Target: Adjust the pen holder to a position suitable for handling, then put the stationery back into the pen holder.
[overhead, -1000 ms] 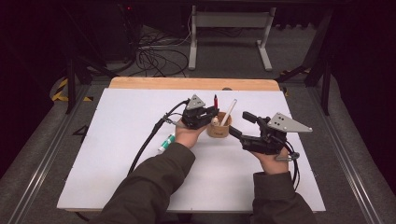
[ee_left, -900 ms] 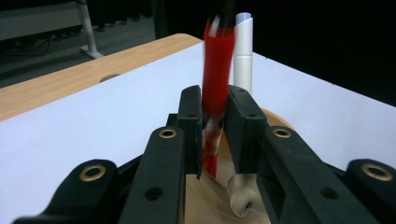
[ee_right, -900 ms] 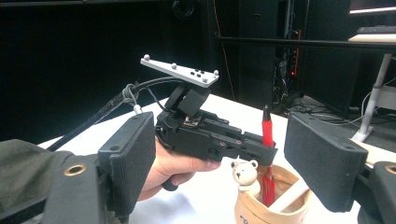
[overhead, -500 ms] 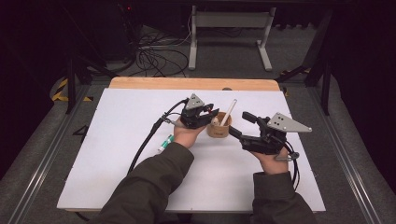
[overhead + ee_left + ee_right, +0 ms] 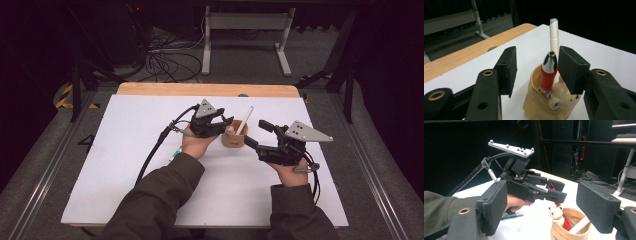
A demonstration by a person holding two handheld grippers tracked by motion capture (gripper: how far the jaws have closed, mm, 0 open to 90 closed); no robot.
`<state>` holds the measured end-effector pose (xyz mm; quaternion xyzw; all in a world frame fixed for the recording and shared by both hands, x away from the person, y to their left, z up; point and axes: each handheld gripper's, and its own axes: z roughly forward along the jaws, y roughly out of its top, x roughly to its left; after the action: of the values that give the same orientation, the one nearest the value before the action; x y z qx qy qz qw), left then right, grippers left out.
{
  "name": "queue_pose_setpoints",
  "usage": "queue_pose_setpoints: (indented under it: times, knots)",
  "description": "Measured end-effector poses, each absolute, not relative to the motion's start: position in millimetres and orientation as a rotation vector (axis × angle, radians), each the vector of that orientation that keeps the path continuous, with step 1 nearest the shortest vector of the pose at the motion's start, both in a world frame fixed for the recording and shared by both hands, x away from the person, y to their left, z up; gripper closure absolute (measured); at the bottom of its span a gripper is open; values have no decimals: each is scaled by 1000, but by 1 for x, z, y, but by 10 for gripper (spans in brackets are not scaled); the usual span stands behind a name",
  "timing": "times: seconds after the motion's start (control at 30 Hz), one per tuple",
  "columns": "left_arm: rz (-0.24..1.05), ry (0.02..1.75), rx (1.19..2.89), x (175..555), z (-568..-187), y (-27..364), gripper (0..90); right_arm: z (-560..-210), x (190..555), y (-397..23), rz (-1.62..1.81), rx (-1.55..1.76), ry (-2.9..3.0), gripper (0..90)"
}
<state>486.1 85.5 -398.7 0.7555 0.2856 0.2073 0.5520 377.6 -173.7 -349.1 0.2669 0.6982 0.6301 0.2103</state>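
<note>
A tan cup [image 5: 233,139] with a small bear figure [image 5: 560,96] on its rim stands mid-table. In it stand a white pen [image 5: 554,37] and a red pen [image 5: 548,75] with a silver tip. My left gripper [image 5: 535,67] hovers just over the cup, its jaws either side of the red pen. They have just been opening, and the pads no longer press on the pen. To the right of the cup my right gripper [image 5: 256,134] is open with nothing in it, pointing at the cup [image 5: 570,227] and at the left gripper [image 5: 534,190].
The cup stands on a white board [image 5: 125,165] over a wooden tabletop [image 5: 210,89]. A small green-tipped item [image 5: 175,154] lies by the left wrist. The left gripper's cable [image 5: 155,150] trails across the board. A desk frame and loose cables sit on the floor beyond.
The left gripper's jaws have spread apart over the cup. The red pen that stuck up beside them a second ago now sits lower, in the cup. The right gripper has stayed put.
</note>
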Motion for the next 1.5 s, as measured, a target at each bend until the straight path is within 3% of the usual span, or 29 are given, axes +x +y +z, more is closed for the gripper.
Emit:
queue_pose_setpoints:
  times: [0.67, 1.5]
  knots:
    - [469, 661, 1759, 466, -380, 110, 308, -350, 379, -173, 1739, 754, 1942, 258]
    - [576, 651, 1728, 419, -363, 162, 259, -350, 375, -173, 1718, 752, 1946, 255]
